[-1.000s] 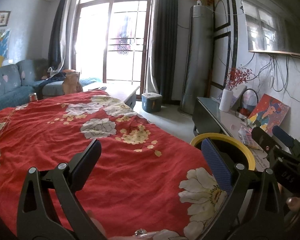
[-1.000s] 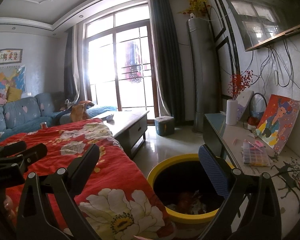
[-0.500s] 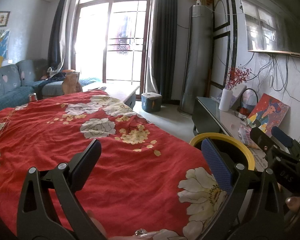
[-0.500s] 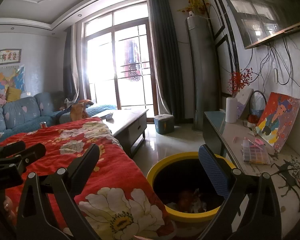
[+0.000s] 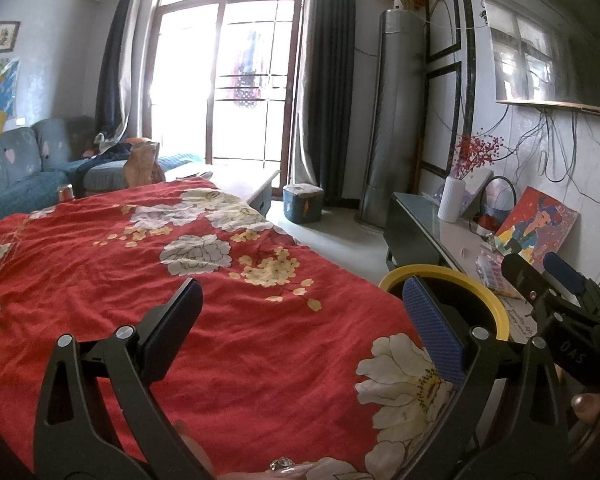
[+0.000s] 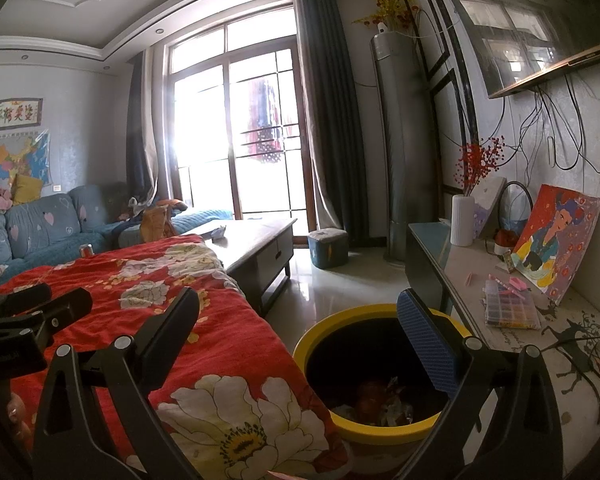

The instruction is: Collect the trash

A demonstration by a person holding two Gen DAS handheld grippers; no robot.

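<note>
A yellow-rimmed black bin (image 6: 380,364) stands on the floor beside the table's right edge, with crumpled trash (image 6: 380,400) at its bottom. My right gripper (image 6: 296,320) hangs open and empty above the bin's near side. The bin's rim (image 5: 480,292) shows partly in the left wrist view, behind my fingers. My left gripper (image 5: 300,304) is open and empty over the red flowered cloth (image 5: 180,280). The right gripper's black body (image 5: 560,308) shows at the right edge of the left wrist view. No loose trash is visible on the cloth.
A low coffee table (image 6: 256,240) stands beyond the cloth, a blue sofa (image 6: 44,224) at the left with a can (image 6: 86,250) near it. A side cabinet (image 6: 500,292) on the right holds a white vase (image 6: 462,220), a painting (image 6: 556,240) and a bead box (image 6: 510,310). A blue stool (image 6: 328,246) sits on the floor.
The right wrist view has tilted slightly, so the bin sits a bit higher in it. The left gripper has barely moved. Both grippers stay open.
</note>
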